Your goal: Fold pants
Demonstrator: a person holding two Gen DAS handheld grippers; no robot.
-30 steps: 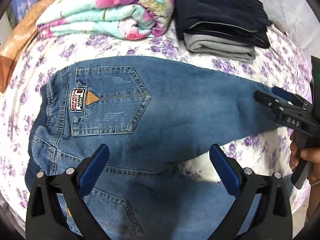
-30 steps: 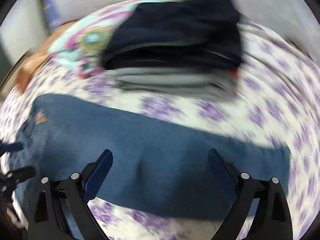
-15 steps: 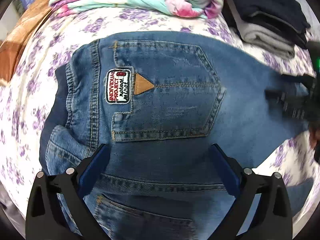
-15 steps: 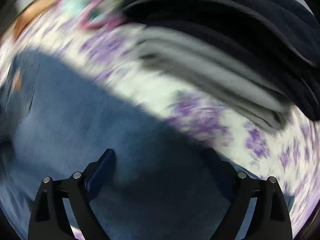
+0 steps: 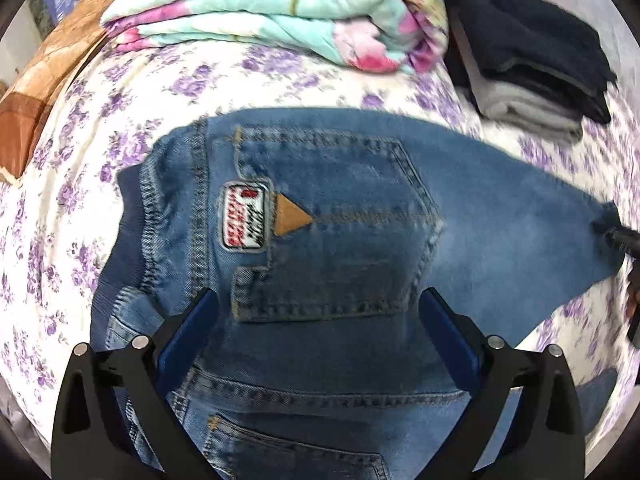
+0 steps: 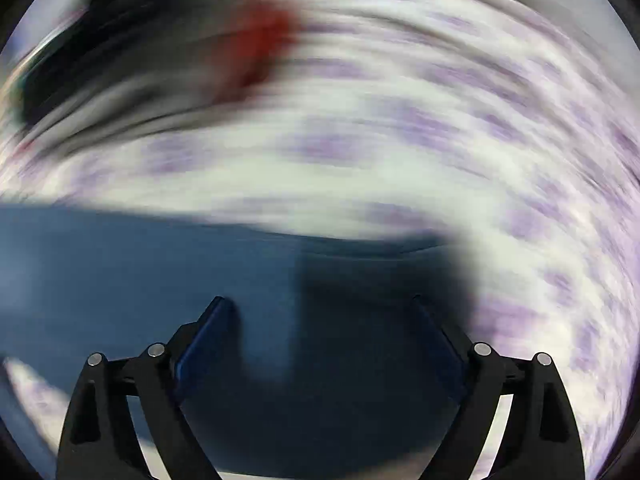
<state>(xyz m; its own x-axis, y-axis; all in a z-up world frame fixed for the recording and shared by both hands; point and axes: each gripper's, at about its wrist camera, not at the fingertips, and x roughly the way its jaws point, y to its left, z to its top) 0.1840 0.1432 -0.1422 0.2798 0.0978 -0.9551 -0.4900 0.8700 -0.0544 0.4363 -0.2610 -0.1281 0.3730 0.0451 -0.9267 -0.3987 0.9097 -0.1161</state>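
Quilt (image 5: 280,12) behind jeans (image 5: 360,240), dark clothes (image 5: 532,48) beside

The pants (image 5: 360,208) are showing faded blue denim with tan stitching, a tan triangle patch (image 5: 291,219) and a white-and-red label (image 5: 244,220). The bed sheet (image 5: 100,128) is displaying purple flowers on white. The folded blanket (image 5: 280,12) is showing turquoise with pink blooms, beside dark navy and grey folded garments (image 5: 528,60).

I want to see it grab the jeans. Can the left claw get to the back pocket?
Probably yes. The left claw is open right above the jeans, and nothing covers the back pocket.
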